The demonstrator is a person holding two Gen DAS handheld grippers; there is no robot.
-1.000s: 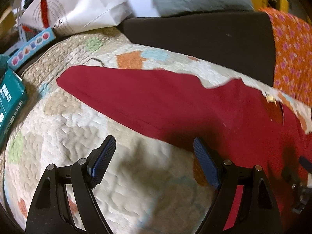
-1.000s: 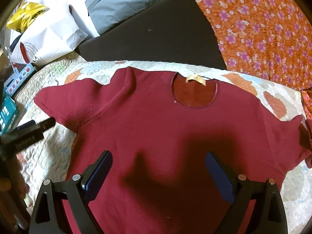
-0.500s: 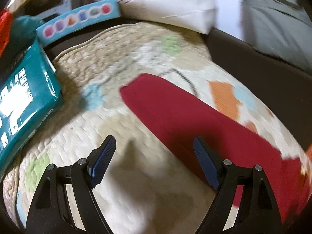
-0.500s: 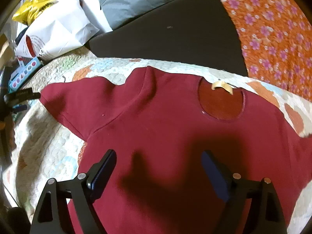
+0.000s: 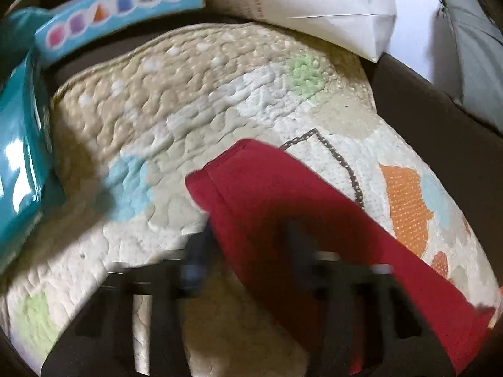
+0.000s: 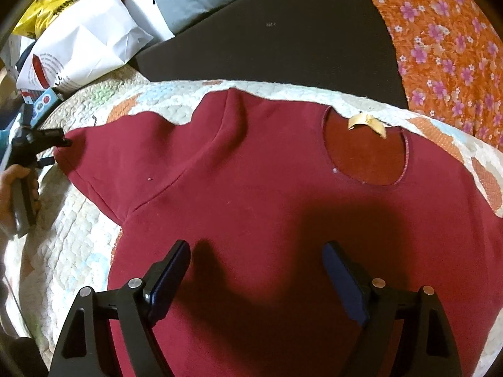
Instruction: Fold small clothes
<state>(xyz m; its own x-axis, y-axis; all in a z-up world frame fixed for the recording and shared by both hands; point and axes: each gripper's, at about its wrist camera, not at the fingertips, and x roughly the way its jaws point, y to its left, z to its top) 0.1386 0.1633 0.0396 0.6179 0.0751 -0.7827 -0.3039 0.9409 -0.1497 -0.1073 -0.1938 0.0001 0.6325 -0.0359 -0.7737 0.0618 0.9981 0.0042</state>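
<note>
Left hand-held gripper is seen at the tip of the left sleeve of the dark red T-shirt, its jaws brought together; in its own blurred view the sleeve hem lies right at the fingers, so a pinch on the hem is likely, though the contact itself cannot be made out. The right hand-held gripper is held over the middle of the shirt with its jaws wide apart and nothing between them.

The sleeve fold is judged to be the step in hand. Next, the sleeve would need to be lifted and carried inward across the chest, kept flat.

The shirt is spread face up on a quilted patchwork blanket, collar toward the far edge. Beyond it are seen a dark cushion, an orange floral cloth, a white paper bag and 1 teal box at the blanket's left edge.
</note>
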